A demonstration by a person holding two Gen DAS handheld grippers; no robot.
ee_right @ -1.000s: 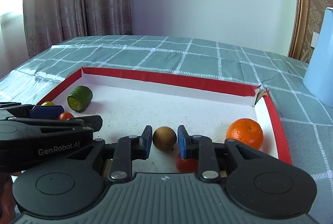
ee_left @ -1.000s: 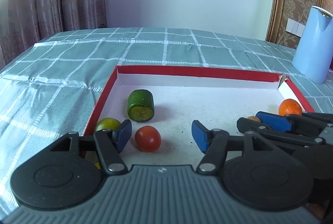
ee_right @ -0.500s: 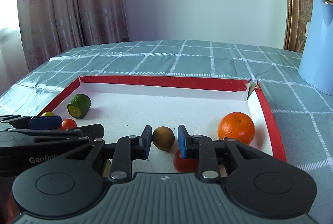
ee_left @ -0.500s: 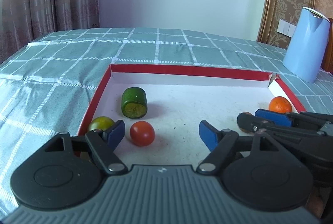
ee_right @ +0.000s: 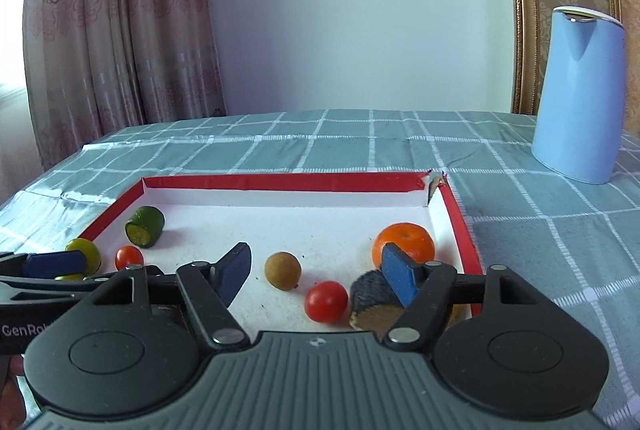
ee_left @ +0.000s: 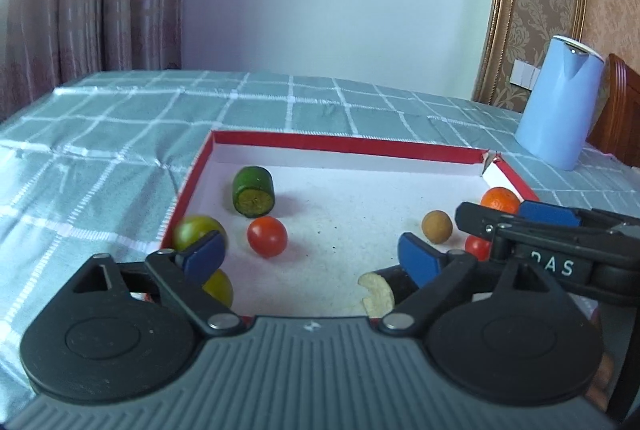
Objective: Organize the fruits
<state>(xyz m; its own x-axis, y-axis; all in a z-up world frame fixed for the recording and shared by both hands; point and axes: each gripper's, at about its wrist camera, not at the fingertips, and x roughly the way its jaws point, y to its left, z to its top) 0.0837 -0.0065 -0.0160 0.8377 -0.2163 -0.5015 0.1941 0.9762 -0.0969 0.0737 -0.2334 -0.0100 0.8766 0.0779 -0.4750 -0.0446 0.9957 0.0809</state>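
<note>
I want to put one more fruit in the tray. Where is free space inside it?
Free: the white floor between the cucumber piece, the back wall of the tray and the orange. Crowded: the near right, with brown fruit, red tomato and dark piece.

Tray (ee_right: 454, 208): paper/card w/ glossy red tape on rim, matt white speckled floor. Cloth (ee_right: 360, 146): woven checked fabric, slight sheen. Jug (ee_right: 576, 98): smooth matt blue plastic. Tomato (ee_right: 326, 301): glossy, smooth skin. Orange (ee_right: 404, 242): dimpled, semi-gloss. Brown fruit (ee_right: 283, 270): dull, rough. Left gripper (ee_left: 312, 258): matt black plastic, ribbed grey body, metal pivots; pads (ee_left: 414, 258) blue, smooth. Curtain (ee_right: 120, 30): soft patterned cloth.
</note>
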